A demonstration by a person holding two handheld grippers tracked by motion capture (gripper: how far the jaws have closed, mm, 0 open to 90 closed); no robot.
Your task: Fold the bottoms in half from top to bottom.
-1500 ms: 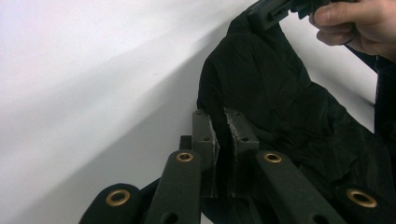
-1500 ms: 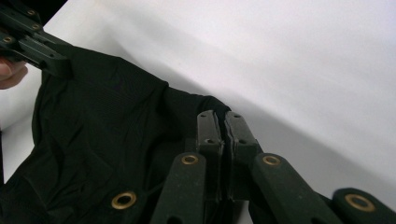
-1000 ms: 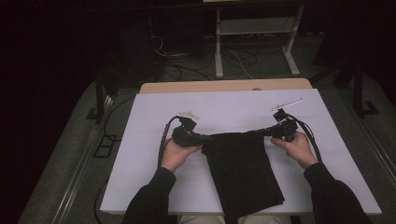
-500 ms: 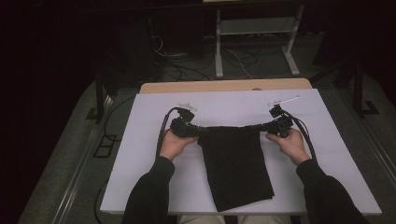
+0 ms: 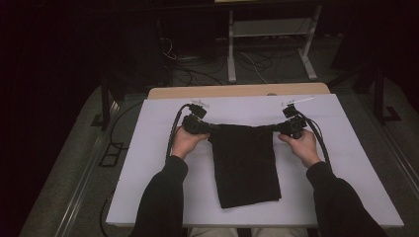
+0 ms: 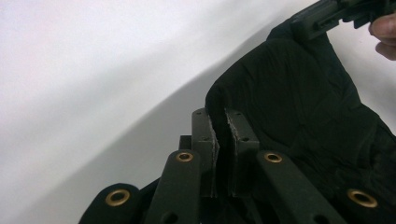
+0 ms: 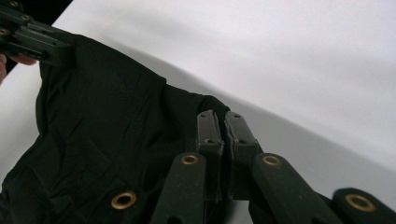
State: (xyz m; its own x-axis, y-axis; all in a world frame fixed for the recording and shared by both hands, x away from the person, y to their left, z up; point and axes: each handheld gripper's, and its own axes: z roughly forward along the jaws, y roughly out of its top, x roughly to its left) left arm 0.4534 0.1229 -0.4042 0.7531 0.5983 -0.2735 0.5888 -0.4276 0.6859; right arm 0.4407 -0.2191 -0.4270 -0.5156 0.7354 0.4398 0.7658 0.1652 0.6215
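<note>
Black folded cloth (image 5: 245,163) on white table (image 5: 148,163), top corners between left gripper (image 5: 197,125) and right gripper (image 5: 289,128) jaws, rest trailing below.

The left tool (image 6: 219,128) pinches a corner of the black cloth (image 6: 299,102) above the white table (image 6: 93,70).

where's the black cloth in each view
High view: the black folded fabric cloth lies mid-table, its top edge stretched between both tongs.
Left gripper view: cloth right of centre, its corner pinched in the near jaws.
Right gripper view: cloth at left and centre, its corner pinched.
Shared landmark: the white table top.
</note>
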